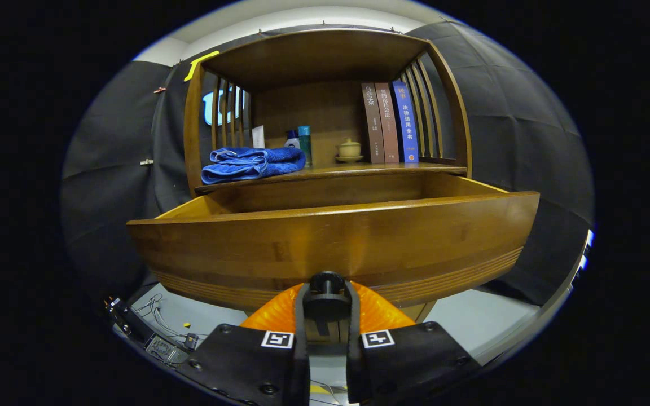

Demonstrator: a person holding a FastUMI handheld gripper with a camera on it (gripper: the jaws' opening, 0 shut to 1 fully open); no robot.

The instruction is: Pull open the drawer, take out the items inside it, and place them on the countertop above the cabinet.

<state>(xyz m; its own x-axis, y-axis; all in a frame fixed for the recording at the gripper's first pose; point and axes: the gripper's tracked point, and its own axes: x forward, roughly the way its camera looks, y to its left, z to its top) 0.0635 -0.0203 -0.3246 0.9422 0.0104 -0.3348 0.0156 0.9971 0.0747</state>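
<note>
My tool (326, 301) is clamped on the knob (326, 283) of the drawer (330, 242), which stands pulled out toward me. Its inside lies above and beyond the fingers, hidden by the front; I'd release, then rise.

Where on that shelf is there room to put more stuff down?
On the countertop, bare wood runs along the front edge between the blue towel and the books. Behind it, bottles and a lidded cup crowd the back. The gripper grips the drawer knob.
</note>
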